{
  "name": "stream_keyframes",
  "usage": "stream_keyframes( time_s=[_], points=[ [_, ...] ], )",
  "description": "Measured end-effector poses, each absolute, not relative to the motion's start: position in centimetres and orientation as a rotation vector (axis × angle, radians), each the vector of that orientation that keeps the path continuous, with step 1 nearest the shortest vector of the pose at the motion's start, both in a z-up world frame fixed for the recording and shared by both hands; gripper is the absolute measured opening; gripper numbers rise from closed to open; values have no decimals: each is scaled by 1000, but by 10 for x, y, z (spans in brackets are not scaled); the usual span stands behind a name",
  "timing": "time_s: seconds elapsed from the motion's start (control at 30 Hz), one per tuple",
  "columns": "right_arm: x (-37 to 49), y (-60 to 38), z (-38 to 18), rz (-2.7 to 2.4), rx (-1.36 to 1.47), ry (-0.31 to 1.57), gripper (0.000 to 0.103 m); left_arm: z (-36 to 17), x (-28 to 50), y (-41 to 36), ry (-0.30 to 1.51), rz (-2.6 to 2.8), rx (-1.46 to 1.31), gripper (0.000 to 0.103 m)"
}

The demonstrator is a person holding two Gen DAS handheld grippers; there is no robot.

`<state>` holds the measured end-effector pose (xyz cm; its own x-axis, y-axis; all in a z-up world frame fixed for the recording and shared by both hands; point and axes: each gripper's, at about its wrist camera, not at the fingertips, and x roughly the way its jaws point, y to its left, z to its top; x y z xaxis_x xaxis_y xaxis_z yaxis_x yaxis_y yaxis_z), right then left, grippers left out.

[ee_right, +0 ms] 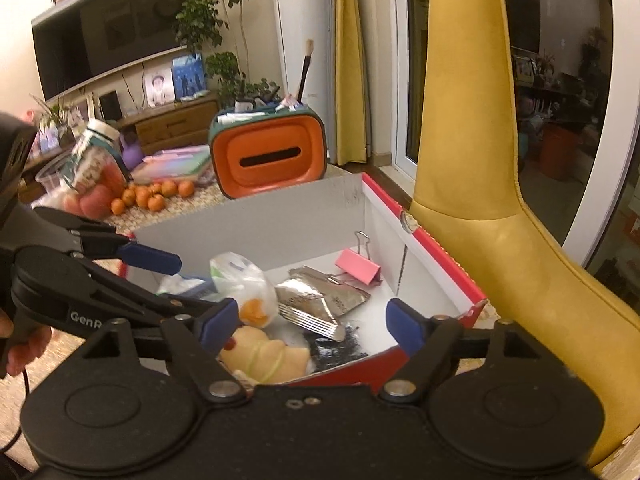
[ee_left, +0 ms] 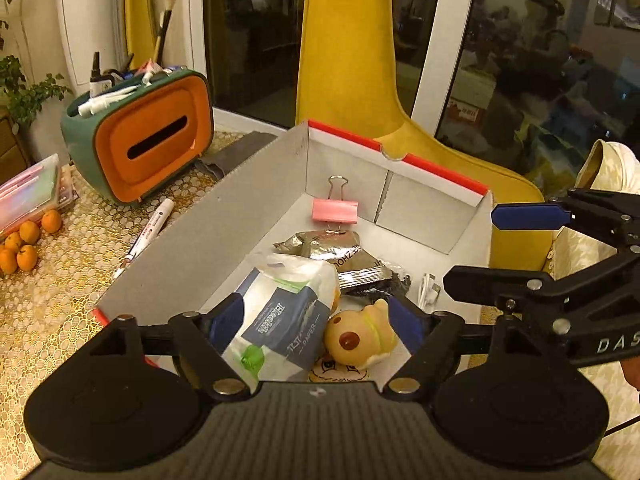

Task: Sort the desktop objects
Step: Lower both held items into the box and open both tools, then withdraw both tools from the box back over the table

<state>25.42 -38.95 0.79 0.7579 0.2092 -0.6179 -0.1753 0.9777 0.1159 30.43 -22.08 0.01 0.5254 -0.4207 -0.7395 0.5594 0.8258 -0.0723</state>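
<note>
A white cardboard box with red edges (ee_left: 400,200) (ee_right: 304,216) stands on the table. Inside lie a tissue pack (ee_left: 280,316) (ee_right: 240,276), a tan squishy dog toy (ee_left: 360,336) (ee_right: 268,354), a silver foil packet (ee_left: 344,256) (ee_right: 320,300), a pink binder clip (ee_left: 334,210) (ee_right: 358,266) and a white cable (ee_left: 428,292). My left gripper (ee_left: 316,320) is open over the box's near end, above the tissue pack and toy; it also shows in the right wrist view (ee_right: 184,288). My right gripper (ee_right: 310,326) is open and empty over the box's near side; it also shows in the left wrist view (ee_left: 476,248).
An orange and green tissue holder (ee_left: 140,136) (ee_right: 268,156) with pens stands behind the box. A marker (ee_left: 148,232) lies beside the box's left wall. Small oranges (ee_left: 24,244) (ee_right: 152,194), a plastic case (ee_left: 28,192) and a jar (ee_right: 96,160) sit left. A yellow chair (ee_left: 352,60) (ee_right: 480,200) is close behind.
</note>
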Motion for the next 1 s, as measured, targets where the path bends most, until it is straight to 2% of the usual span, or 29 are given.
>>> stream_keyframes(
  time_s=[0.13, 0.23, 0.43, 1.0],
  points=[
    [248, -388, 14, 208, 88, 668, 84, 6, 295, -214, 810, -594, 170, 91],
    [241, -385, 21, 209, 99, 655, 84, 11, 288, -207, 790, -579, 158, 103],
    [227, -376, 33, 218, 120, 636, 87, 20, 271, -182, 767, -544, 124, 103],
    [185, -299, 45, 302, 97, 661, 88, 44, 190, -64, 721, -354, 127, 103]
  ],
)
